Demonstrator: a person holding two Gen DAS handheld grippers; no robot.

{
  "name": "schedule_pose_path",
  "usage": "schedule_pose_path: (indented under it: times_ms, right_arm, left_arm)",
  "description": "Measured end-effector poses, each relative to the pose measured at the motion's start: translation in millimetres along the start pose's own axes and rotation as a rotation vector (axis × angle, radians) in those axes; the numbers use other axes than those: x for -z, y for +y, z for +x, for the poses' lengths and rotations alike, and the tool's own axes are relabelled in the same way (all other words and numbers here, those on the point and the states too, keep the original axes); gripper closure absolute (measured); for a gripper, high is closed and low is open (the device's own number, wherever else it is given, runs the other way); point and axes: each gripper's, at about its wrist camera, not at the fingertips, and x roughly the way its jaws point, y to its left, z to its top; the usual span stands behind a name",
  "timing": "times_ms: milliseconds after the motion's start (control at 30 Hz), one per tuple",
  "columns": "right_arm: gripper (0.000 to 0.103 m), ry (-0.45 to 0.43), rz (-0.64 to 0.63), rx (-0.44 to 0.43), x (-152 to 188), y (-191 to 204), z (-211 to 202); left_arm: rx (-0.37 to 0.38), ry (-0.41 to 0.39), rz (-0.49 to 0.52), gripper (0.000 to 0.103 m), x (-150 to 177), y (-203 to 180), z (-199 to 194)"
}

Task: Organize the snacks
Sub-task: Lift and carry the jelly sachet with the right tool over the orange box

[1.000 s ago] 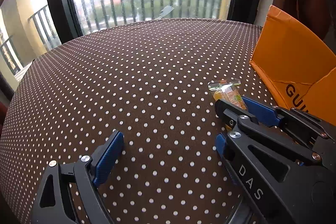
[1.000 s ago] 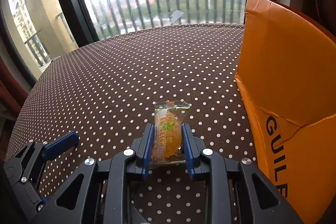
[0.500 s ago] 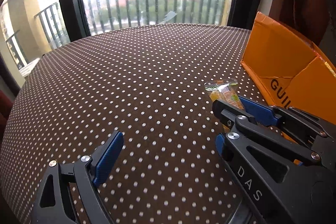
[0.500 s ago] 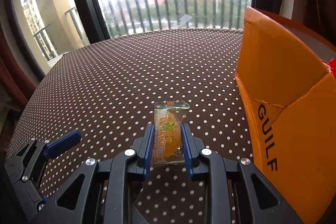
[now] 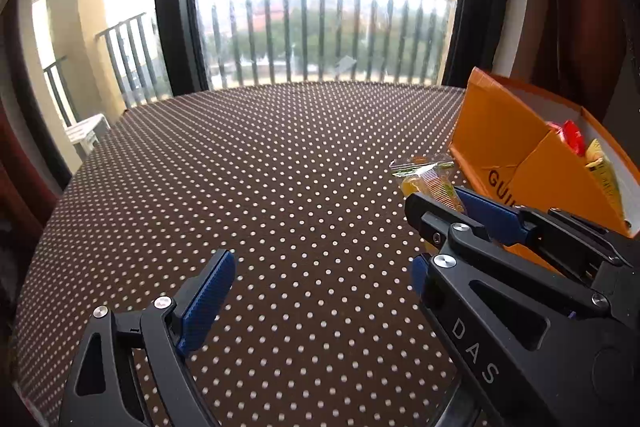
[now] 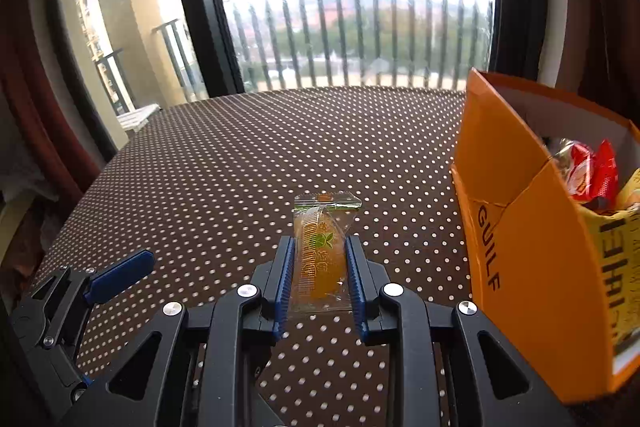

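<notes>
Orange jelly packet stays clamped in the right gripper, now lifted off the dotted cloth vs a sec ago; box at 3 o'clock shows snacks inside. Left gripper hangs wide, empty. Drop-in looks next.

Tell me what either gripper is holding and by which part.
The right gripper clamps an orange jelly packet by the long sides of its lower half. The left gripper holds nothing, jaws open.
</notes>
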Motion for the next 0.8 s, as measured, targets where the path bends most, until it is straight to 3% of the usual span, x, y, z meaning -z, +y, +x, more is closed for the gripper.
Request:
schedule_pose_path:
  times_ms: [367, 800]
  right_arm:
    - [0.075, -0.074, -0.035, -0.009, -6.5, 9.5, -48.9]
    - [0.075, -0.185, -0.037, 0.005, -16.3, -7.2, -100.7]
  left_arm:
    - [-0.01, -0.081, 0.006, 0.012, 2.6, -19.6, -57.5]
    - [0.005, -0.186, 0.018, 0.012, -20.6, -53.2, -104.5]
